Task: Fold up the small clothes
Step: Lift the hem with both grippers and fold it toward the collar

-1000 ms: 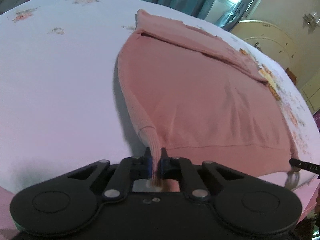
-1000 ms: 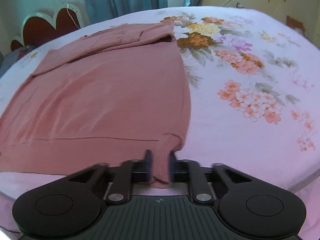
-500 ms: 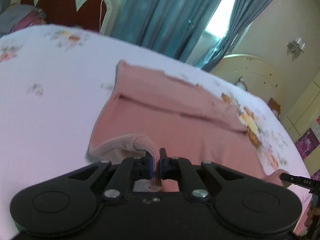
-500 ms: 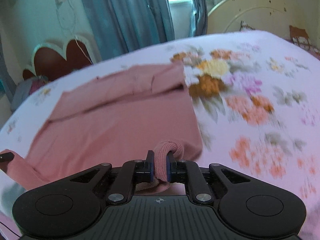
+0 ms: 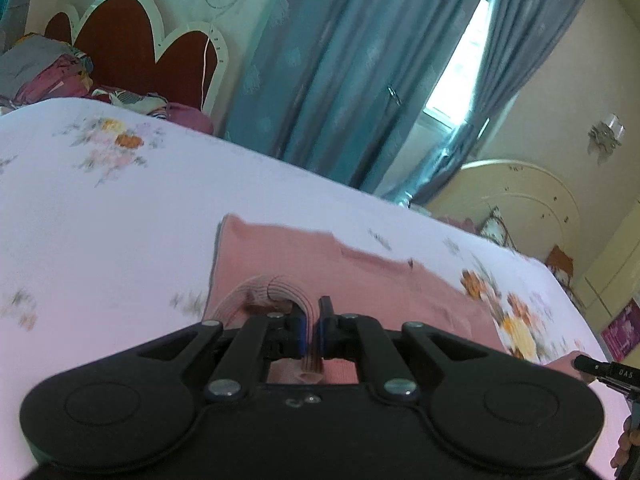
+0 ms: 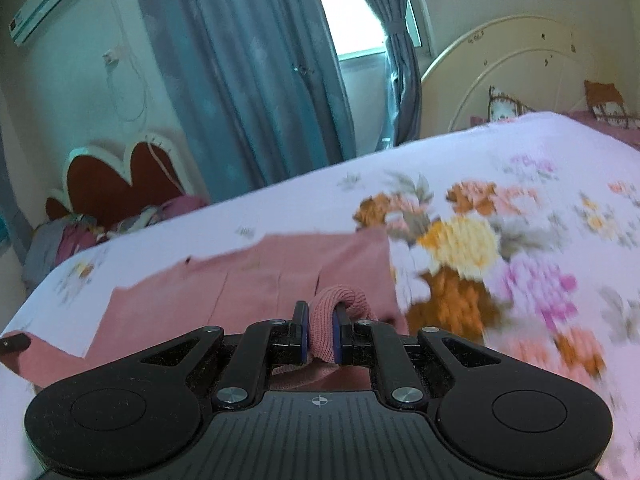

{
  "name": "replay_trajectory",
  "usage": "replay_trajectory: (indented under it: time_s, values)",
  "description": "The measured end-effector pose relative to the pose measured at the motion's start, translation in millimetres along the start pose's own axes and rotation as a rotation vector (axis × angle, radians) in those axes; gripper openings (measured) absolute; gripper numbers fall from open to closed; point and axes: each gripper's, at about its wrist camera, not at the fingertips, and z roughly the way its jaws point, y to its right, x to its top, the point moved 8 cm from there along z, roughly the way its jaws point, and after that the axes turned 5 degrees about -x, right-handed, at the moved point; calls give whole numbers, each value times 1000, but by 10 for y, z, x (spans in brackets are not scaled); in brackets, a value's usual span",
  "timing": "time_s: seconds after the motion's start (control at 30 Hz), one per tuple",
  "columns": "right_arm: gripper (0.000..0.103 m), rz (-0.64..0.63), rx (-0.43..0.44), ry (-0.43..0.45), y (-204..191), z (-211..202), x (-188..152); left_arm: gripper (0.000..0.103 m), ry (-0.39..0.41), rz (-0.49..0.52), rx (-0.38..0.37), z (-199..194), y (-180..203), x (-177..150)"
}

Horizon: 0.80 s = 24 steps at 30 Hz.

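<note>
A pink knit sweater (image 5: 280,256) (image 6: 280,272) lies on a floral bedsheet (image 5: 100,208) (image 6: 500,240). My left gripper (image 5: 312,320) is shut on the ribbed hem at the sweater's left corner, which arches up over the fingers. My right gripper (image 6: 320,320) is shut on the ribbed hem at the right corner, bunched between its pads. Both hem corners are lifted and carried over the sweater's body toward its far edge. The right gripper's tip (image 5: 600,368) shows at the right edge of the left wrist view.
A red scalloped headboard (image 5: 132,48) with piled bedding (image 5: 44,72) stands beyond the bed at the left. Blue curtains (image 5: 340,80) and a window hang behind. A cream rounded headboard (image 6: 512,64) with cushions stands at the right.
Both grippers have risen and moved forward over the sweater, carrying its hem corners toward the far edge. Less of the sweater's body shows and more of the room is in view.
</note>
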Motion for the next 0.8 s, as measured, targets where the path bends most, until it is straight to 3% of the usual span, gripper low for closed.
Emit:
replay_trajectory:
  time_s: [0.37,0.47,0.8]
  values:
    - [11,57,-24,-6,79,1130,610,5,28,-27,59,943,-86,535]
    - [11,75,-28,-39,98,1431,645,5,3,-61,88,1206,-196,549]
    - [11,135,-63,-156,234,2217,540,6,-86,-43,193,1881,-358,485]
